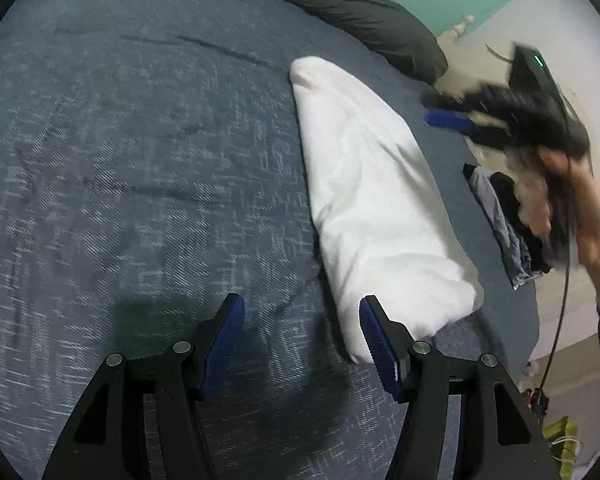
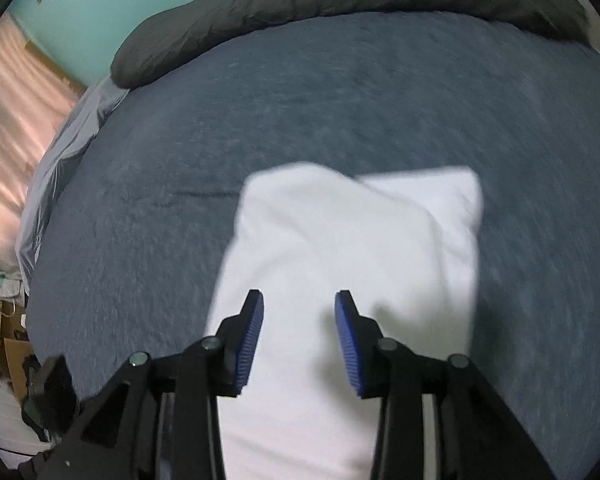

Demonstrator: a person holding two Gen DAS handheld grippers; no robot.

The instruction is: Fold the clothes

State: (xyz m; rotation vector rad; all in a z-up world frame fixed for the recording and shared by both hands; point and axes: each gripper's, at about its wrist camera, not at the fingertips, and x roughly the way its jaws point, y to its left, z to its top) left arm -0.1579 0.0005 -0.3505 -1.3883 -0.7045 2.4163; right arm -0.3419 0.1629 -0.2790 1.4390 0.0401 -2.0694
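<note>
Now both grippers parted and empty: left gripper (image 1: 302, 316) beside, right gripper (image 2: 299, 312) seemingly above, folded white garment (image 1: 364, 184).

My two wrist cameras look steeply down, near the bed (image 1: 140, 160); both see the folded white garment (image 2: 340, 240).

A white garment (image 1: 374, 200) lies folded into a long, slightly rumpled bundle on the blue-grey bedspread (image 1: 140, 160).
</note>
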